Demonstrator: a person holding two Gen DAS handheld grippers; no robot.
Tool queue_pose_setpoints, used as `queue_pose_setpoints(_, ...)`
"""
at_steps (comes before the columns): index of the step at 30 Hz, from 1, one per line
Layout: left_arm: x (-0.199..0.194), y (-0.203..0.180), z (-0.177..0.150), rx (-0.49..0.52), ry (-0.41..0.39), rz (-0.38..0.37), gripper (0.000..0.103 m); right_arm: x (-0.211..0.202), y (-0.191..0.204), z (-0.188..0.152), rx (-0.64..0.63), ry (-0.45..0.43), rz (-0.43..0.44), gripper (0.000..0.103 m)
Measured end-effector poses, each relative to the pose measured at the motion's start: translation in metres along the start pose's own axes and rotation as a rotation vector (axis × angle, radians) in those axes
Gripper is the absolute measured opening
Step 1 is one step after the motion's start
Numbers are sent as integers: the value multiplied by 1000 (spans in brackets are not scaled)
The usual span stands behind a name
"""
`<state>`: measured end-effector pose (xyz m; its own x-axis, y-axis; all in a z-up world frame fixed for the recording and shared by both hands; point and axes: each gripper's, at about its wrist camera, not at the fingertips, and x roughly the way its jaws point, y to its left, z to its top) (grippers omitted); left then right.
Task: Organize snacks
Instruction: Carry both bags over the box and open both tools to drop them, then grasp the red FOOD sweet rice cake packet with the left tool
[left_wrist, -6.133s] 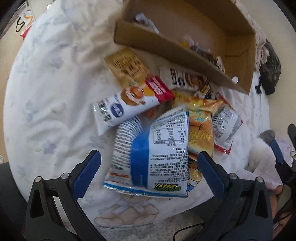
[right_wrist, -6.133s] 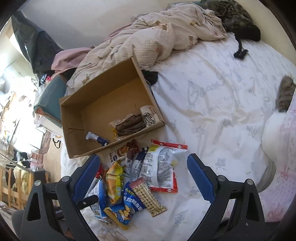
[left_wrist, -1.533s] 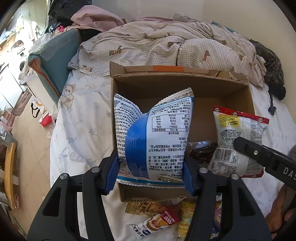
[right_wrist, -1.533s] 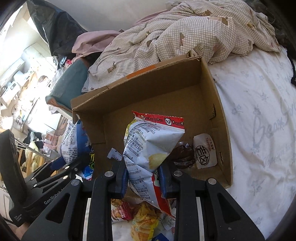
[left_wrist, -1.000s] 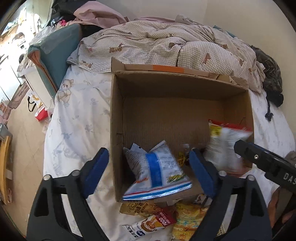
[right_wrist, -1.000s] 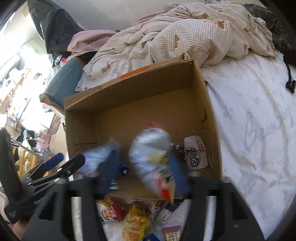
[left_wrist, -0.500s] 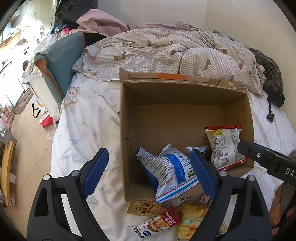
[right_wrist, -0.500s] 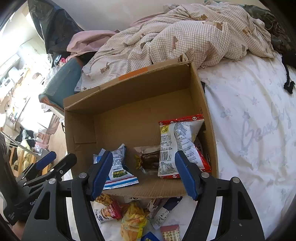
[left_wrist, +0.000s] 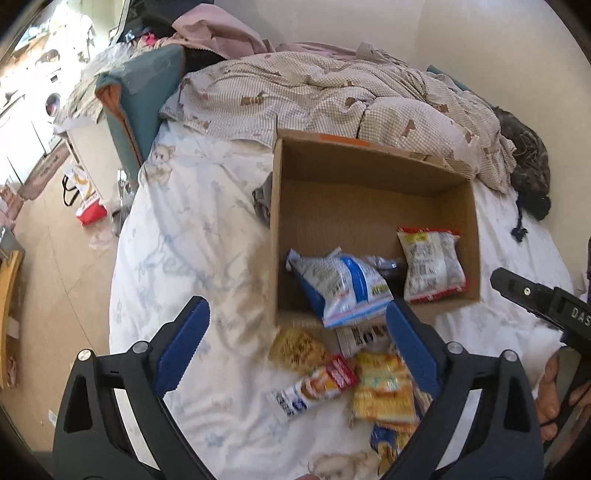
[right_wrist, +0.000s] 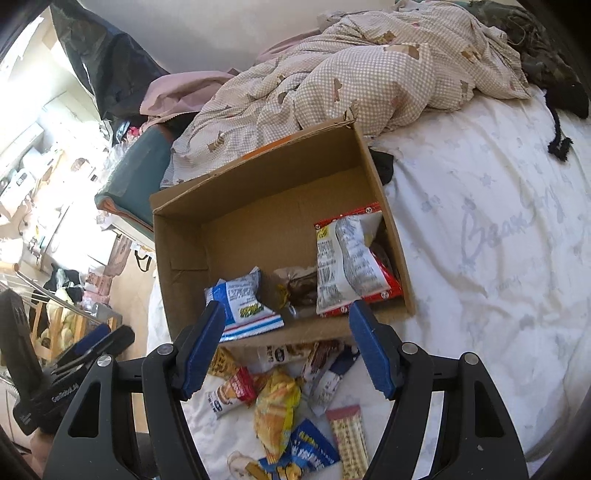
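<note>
Both pairs of tongs hang spread and empty above the bed (left_wrist: 177, 258), the left tongs (left_wrist: 297, 354) over the loose pile and the right tongs (right_wrist: 284, 350) at the near wall of the cardboard box (right_wrist: 258, 177). The box sits open on the white printed sheet, its far side against a checked quilt (right_wrist: 369, 66). Inside it, toward the near wall, lie three packets: a blue-and-white bag (left_wrist: 343, 284) on the left, tilted over the near edge in the left view; a red-edged white bag (right_wrist: 351, 266) leaning at the right wall; and between them a dark, clear-wrapped snack (right_wrist: 299, 284) — what it is I cannot make out. In front of the box, on the sheet, the rest of the snacks lie in a heap: a red-and-white wafer packet (right_wrist: 231, 395), a crumpled yellow bag (right_wrist: 275, 410), a blue packet (right_wrist: 310, 448) and a pale biscuit bar (right_wrist: 349, 439) — plus several more overlapping near the box wall. The left view is blurred over this pile, so its labels do not read.
</note>
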<state>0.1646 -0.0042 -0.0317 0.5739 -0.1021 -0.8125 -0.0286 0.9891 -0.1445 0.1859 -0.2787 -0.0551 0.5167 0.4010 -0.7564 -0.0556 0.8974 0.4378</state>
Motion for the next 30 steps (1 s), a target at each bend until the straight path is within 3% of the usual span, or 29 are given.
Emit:
queue_pose_setpoints(15,-16,24,-41,-70,54,57,95,-13,-8,-51,57,66,-7,73)
queue_pose_setpoints(23,-5,24,-54,-102,121,28,95,-19,-23,-69,140,101,8,73)
queue_pose_setpoints(30,26,11,-65,-108,238,-25,95,-11,-42,-73,218,144,-22,73)
